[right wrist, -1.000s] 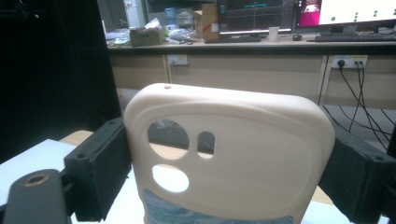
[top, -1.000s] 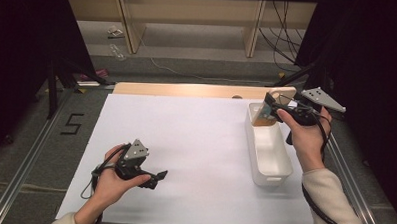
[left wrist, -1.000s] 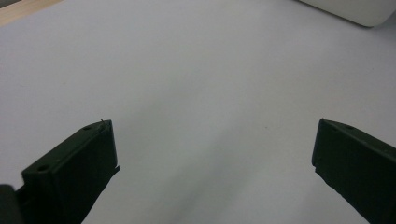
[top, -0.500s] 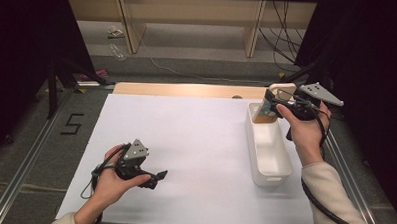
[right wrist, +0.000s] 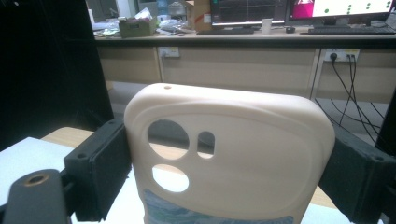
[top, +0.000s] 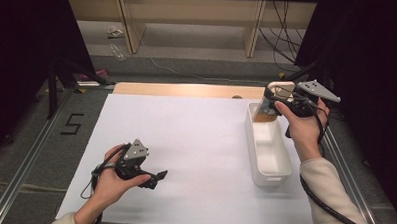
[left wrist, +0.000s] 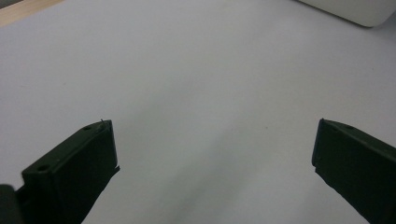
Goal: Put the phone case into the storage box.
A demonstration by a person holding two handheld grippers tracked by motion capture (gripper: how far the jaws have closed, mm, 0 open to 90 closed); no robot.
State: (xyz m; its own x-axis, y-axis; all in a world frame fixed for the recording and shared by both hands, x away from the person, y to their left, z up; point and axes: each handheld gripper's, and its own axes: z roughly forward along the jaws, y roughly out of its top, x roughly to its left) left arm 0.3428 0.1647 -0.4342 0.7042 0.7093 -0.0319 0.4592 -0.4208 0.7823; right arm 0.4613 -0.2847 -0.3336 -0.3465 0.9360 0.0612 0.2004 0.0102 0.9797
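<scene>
White tabletop [top: 195, 142] unchanged — right gripper [top: 268, 102] still clamps phone case [right wrist: 229, 154], left gripper [top: 156, 178] released.

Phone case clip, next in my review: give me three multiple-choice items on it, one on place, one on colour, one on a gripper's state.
1. Where is the phone case?
A. Flat on the white table
B. Between the right gripper's jaws, above the far end of the white bin
C. In the left gripper

2. What colour is the case?
A. Cream
B. Black
C. Red

3. How stands the left gripper?
A. Shut on the case
B. Shut on a cable
C. Open, nothing between its jaws

Key: 1 B, the right gripper clamps its sides over the bin; 2 A, pale cream; 3 C, bare table shows between the jaws.
</scene>
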